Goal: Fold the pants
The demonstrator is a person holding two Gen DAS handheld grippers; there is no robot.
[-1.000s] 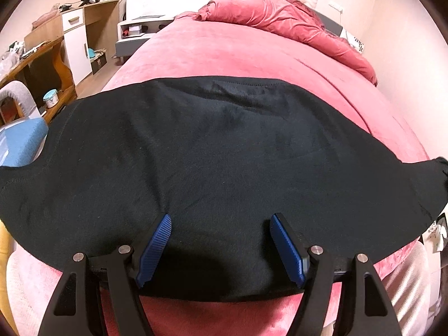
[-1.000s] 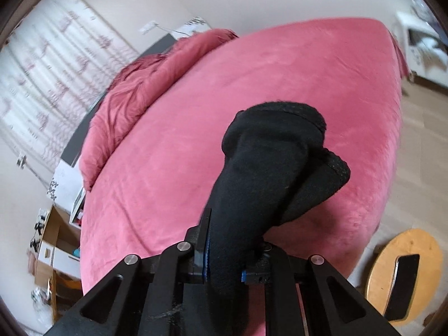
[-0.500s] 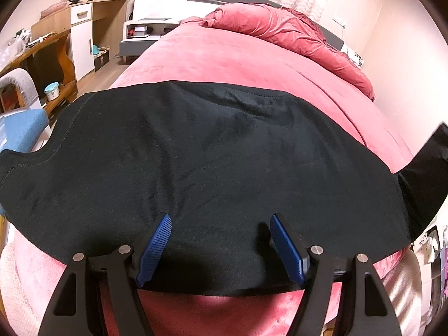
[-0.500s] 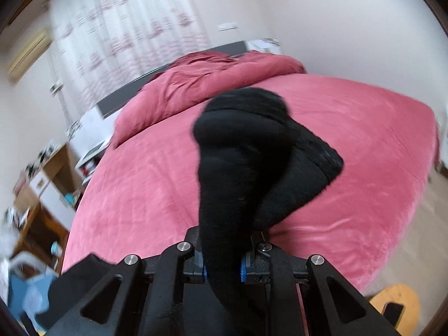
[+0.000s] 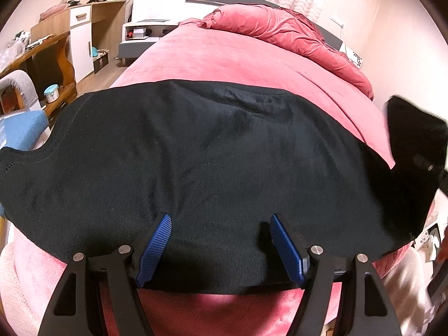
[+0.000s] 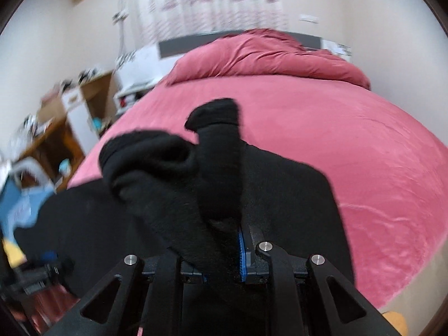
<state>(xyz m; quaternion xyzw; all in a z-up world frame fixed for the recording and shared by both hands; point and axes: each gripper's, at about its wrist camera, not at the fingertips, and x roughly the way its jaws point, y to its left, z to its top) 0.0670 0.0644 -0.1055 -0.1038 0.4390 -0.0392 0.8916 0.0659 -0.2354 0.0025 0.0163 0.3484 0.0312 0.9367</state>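
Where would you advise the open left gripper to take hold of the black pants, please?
I'd grip the near hem of the black pants, coming in low from the bed's near edge. That edge lies flat, right between the left gripper's spread fingers, while the right gripper holds the far end.

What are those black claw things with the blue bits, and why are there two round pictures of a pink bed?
Those claws are grabbing tools that a person holds, one in each hand. Each tool carries a small round-eyed camera that looks along its two fingers, so you get one picture per hand. In the left-hand picture, the left tool is open, its blue pads spread apart over the black pants, which lie flat across the pink bed. In the right-hand picture, the right tool is shut on one end of the same pants, holding it bunched up above the bed. A crumpled pink quilt lies at the far end.
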